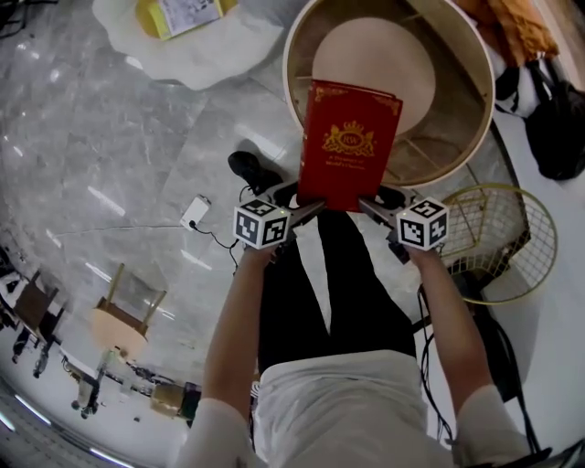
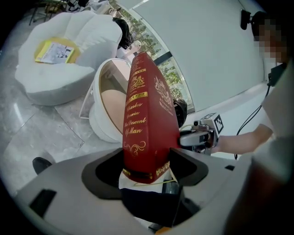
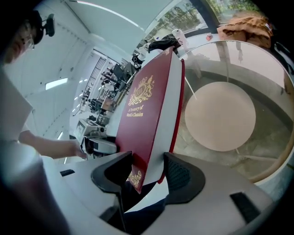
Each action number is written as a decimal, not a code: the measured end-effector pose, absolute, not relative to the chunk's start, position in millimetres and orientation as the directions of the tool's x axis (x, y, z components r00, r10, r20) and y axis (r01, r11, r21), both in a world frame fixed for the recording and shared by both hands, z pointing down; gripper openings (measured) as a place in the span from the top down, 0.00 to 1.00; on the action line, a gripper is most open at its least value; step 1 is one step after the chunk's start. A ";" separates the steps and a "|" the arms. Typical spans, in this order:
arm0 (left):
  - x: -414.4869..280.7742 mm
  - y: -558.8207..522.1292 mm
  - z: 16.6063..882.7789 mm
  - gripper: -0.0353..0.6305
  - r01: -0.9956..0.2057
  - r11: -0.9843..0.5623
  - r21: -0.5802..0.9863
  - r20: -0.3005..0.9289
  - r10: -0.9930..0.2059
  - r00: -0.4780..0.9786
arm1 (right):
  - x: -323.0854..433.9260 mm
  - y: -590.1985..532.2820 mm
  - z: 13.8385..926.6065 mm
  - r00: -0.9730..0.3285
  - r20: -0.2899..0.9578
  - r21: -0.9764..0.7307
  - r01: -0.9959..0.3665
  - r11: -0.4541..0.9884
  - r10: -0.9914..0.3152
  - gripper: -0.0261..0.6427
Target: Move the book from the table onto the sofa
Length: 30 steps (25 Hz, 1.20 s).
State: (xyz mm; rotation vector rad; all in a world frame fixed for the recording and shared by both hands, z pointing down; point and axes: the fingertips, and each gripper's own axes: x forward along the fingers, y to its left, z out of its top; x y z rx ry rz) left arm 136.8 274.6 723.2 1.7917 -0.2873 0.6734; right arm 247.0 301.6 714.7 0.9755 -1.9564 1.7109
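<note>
A red hardback book (image 1: 347, 146) with gold print is held upright in the air over the round table (image 1: 468, 57). My left gripper (image 1: 306, 212) is shut on its lower left corner and my right gripper (image 1: 370, 208) on its lower right corner. In the left gripper view the book's spine (image 2: 147, 124) stands between the jaws of the left gripper (image 2: 146, 167). In the right gripper view the front cover (image 3: 149, 110) and page edge sit between the jaws of the right gripper (image 3: 149, 172). The white shell-shaped sofa (image 1: 210, 55) lies to the upper left.
A yellow packet (image 1: 183, 14) lies on the sofa seat. An orange cloth (image 1: 512, 27) rests at the table's far edge, with a black bag (image 1: 558, 128) beside it. A gold wire basket (image 1: 512, 242) stands on the right. A white adapter (image 1: 195, 212) and cable lie on the marble floor.
</note>
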 end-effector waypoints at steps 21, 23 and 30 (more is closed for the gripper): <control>18.2 181.0 709.6 0.47 -0.515 -0.330 0.791 0.568 0.084 0.819 | 129.0 197.1 697.8 -0.685 0.680 -0.679 -0.723 0.126 -0.260 0.61; 7.1 168.8 708.2 0.47 -0.511 -0.335 0.792 0.564 0.080 0.822 | 117.5 184.0 695.7 -0.682 0.684 -0.674 -0.727 0.135 -0.258 0.61; -34.4 120.4 709.2 0.47 -0.502 -0.350 0.791 0.555 0.064 0.830 | 75.8 134.6 694.9 -0.672 0.692 -0.657 -0.738 0.157 -0.262 0.61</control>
